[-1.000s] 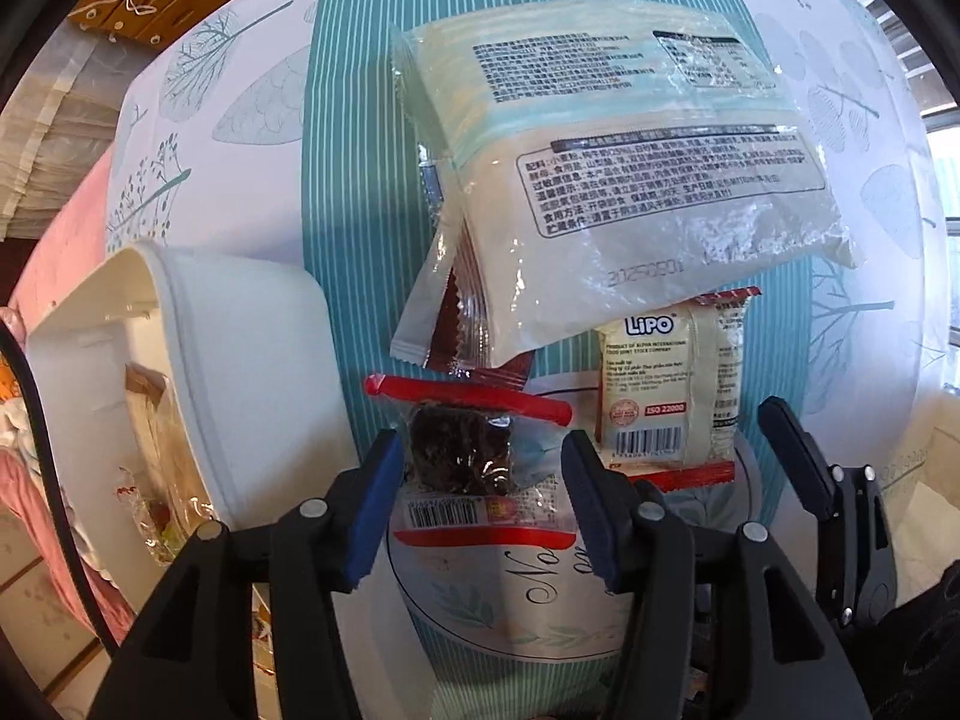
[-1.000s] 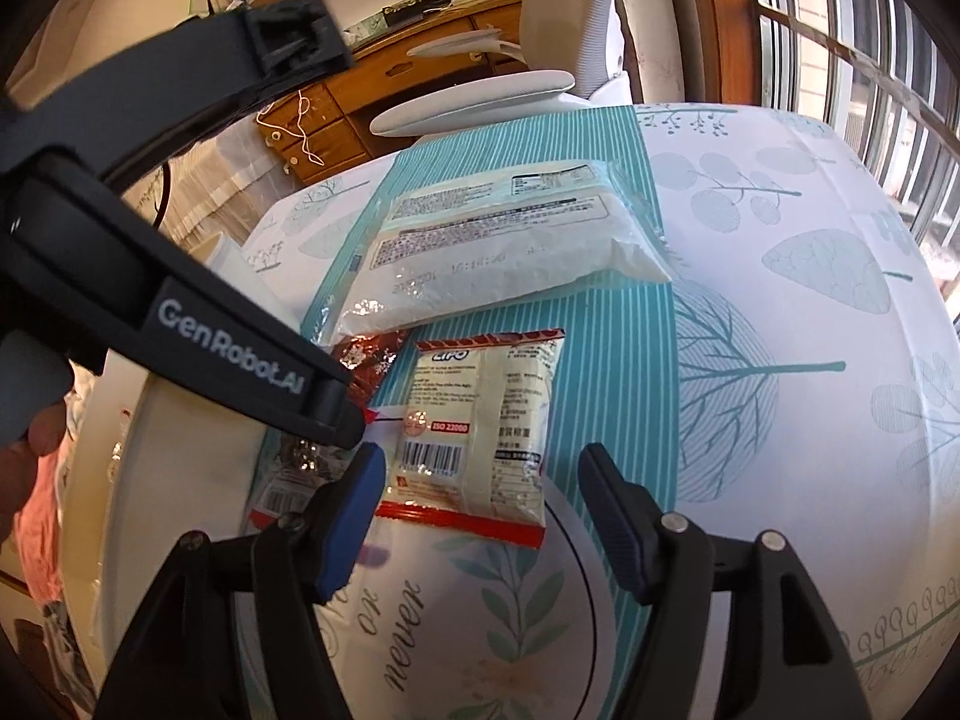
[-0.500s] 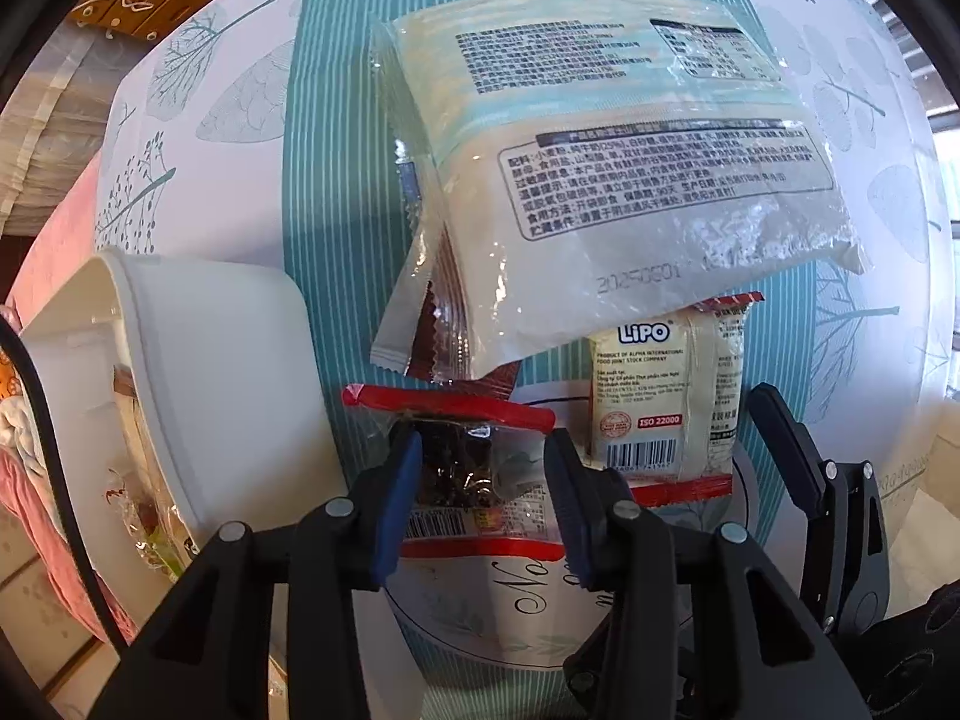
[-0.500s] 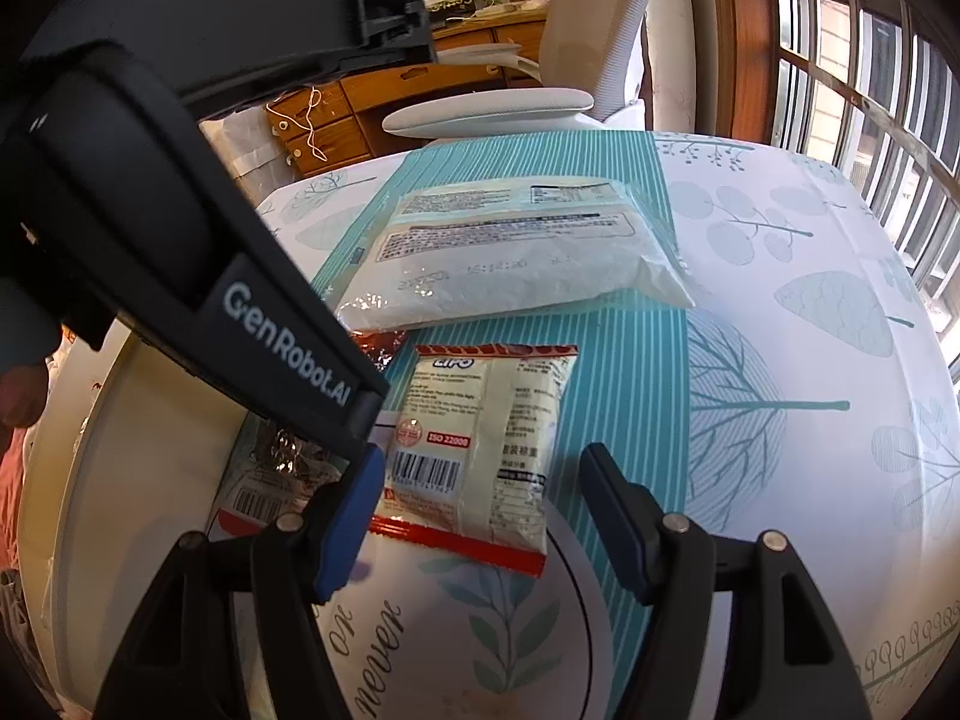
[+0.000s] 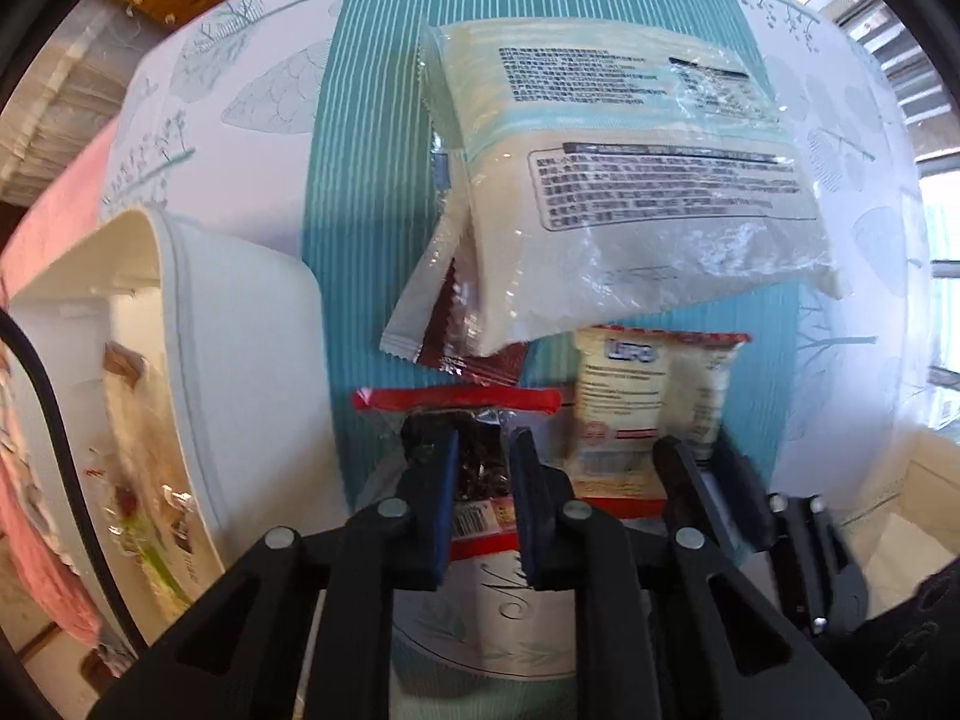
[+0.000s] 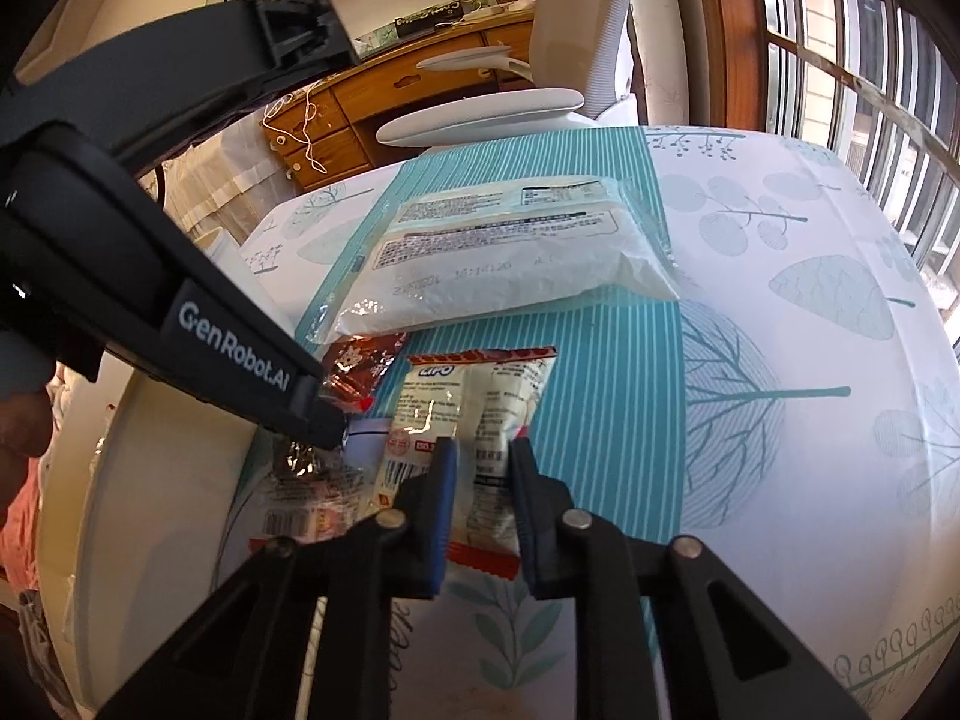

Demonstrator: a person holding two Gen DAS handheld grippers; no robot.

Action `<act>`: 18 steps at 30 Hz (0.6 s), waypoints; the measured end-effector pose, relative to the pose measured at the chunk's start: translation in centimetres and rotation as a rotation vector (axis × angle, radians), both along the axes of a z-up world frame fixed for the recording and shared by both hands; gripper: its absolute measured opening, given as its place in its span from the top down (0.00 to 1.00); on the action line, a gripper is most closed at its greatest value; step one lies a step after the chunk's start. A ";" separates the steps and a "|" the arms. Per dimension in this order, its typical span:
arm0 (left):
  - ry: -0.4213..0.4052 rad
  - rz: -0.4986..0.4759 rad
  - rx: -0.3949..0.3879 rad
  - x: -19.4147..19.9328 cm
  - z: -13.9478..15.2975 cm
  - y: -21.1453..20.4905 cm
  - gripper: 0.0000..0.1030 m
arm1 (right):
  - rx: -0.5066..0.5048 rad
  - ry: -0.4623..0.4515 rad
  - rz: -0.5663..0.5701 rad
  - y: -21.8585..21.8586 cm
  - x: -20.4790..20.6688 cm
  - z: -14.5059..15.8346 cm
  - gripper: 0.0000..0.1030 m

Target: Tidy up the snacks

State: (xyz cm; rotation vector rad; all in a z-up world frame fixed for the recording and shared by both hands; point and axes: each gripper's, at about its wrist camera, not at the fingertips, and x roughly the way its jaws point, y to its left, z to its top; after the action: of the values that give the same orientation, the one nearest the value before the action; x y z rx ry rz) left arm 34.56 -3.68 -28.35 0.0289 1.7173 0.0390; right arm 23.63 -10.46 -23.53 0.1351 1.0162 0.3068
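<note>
Left gripper (image 5: pixel 483 468): closed on the dark snack packet (image 5: pixel 480 456), fingers pinching its clear middle over the dark contents, just beside the bin.
Right gripper (image 6: pixel 482 480): closed on the Lipo packet (image 6: pixel 480 414), fingers clamped on its lower half, just beside the left gripper.
Dark snack packet: clear wrapper with red strips at both ends and a barcode at the near end; lies on the desk (image 6: pixel 780 312) close to its near edge, between the bin and the Lipo packet.
Lipo packet: cream wrapper with red ends, flat on the teal striped band of the desk cloth, its far end just short of the large bag.
Large pale bag (image 5: pixel 630 180): printed side up, farther along the teal band toward the desk's far edge, overlapping a red-brown packet (image 5: pixel 474 336).
White bin (image 5: pixel 240 360): at the desk's left edge, with wrapped snacks inside.
Chair (image 6: pixel 510 102): beyond the desk's far edge.
</note>
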 end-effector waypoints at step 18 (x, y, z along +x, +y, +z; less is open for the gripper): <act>-0.019 0.063 -0.093 -2.1 1.9 4.7 0.91 | 0.043 0.009 -0.111 -4.0 -3.2 2.7 0.97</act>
State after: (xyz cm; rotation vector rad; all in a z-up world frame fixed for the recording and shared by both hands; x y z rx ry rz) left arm 32.47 1.00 -26.45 -0.0942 1.6992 0.0064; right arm 20.46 -14.48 -20.87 0.2311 1.0068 0.2272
